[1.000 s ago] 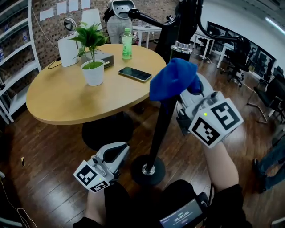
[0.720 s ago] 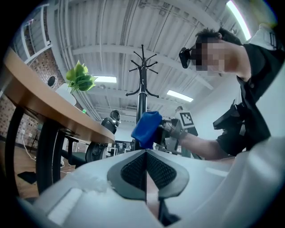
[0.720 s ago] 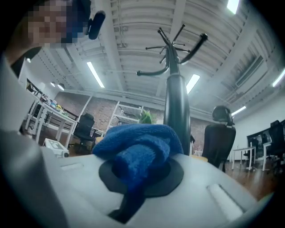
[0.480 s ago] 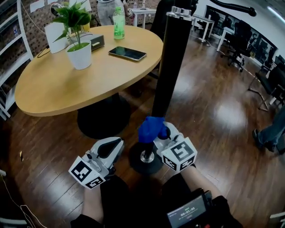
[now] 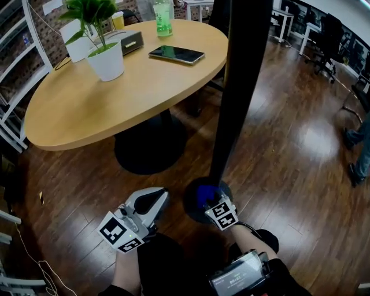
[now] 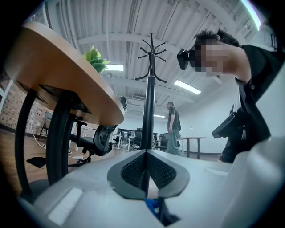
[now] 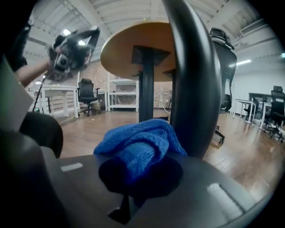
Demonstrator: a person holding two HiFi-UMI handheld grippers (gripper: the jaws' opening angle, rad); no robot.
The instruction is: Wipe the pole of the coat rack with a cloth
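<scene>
The coat rack's black pole [image 5: 240,87] runs from the top of the head view down to its round base [image 5: 193,205] on the wood floor. My right gripper [image 5: 209,201] is low at the foot of the pole, shut on the blue cloth [image 5: 206,195], which presses against the pole just above the base. In the right gripper view the cloth [image 7: 138,144] bulges over the jaws, with the pole [image 7: 191,84] right behind it. My left gripper [image 5: 155,201] hovers left of the base, shut and holding nothing. The left gripper view shows the pole [image 6: 148,116] straight ahead, hooks on top.
A round wooden table [image 5: 87,115] stands at the back left on a black pedestal [image 5: 150,144], carrying a potted plant [image 5: 105,52], a phone [image 5: 176,54] and a green bottle [image 5: 163,8]. White shelving [image 5: 14,81] lines the left edge. A person's legs [image 5: 359,156] show at far right.
My right gripper has slid the blue cloth down the pole, from about table height to just above the base. The left gripper has stayed near the base.
</scene>
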